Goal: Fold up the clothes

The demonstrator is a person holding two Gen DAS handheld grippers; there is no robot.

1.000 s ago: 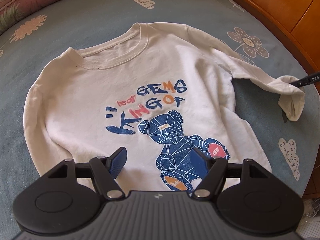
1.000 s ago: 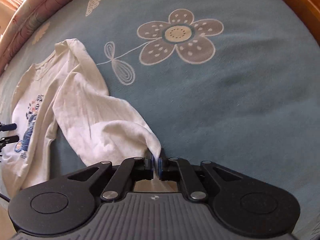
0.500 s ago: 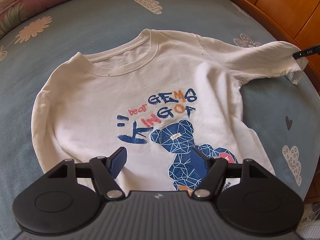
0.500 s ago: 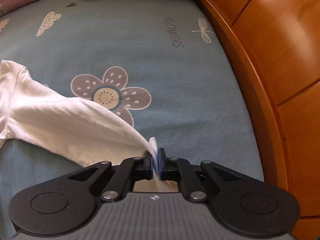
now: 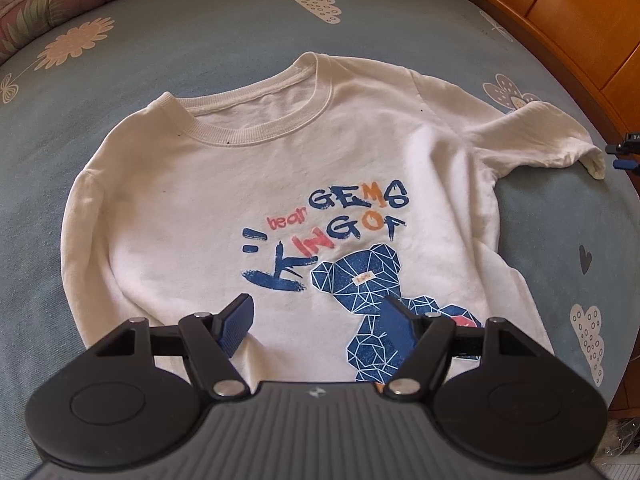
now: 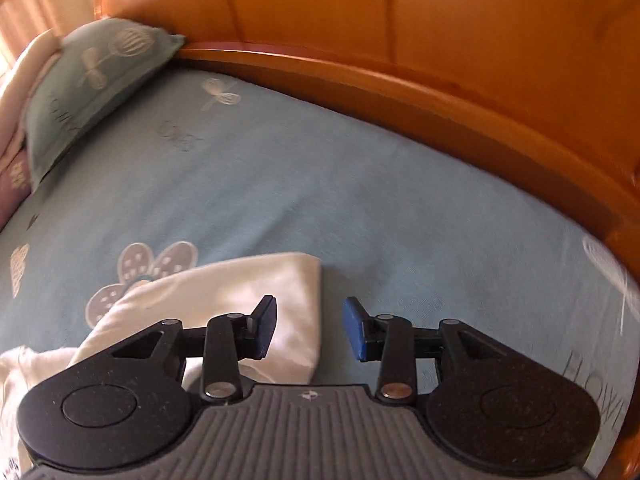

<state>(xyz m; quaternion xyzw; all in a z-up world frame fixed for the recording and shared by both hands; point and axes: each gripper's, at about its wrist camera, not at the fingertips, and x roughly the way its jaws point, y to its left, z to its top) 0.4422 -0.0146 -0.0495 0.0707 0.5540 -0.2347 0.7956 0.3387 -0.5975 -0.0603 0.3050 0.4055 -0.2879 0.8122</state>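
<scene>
A white long-sleeved sweatshirt [image 5: 280, 184] with a blue bear print lies face up on the blue bedsheet [image 5: 168, 48]. My left gripper [image 5: 318, 320] hovers open over its lower front, nothing between the fingers. The shirt's right sleeve [image 5: 532, 140] is stretched out sideways, its cuff [image 6: 288, 292] flat on the sheet. My right gripper [image 6: 310, 330] is just over that cuff, jaws opening and pads clear of the cloth. Its tips [image 5: 624, 156] show at the right edge of the left wrist view. The shirt's left sleeve lies tucked along the body.
A curved wooden bed frame [image 6: 420, 92] runs along the far and right side of the mattress. A green pillow [image 6: 88, 80] and a pink floral quilt [image 5: 36, 4] lie at the head end.
My right gripper carried the sleeve cuff outward, stretching the sleeve straight, rolled round toward the bed frame and let go of the cuff. The left gripper stayed open over the shirt.
</scene>
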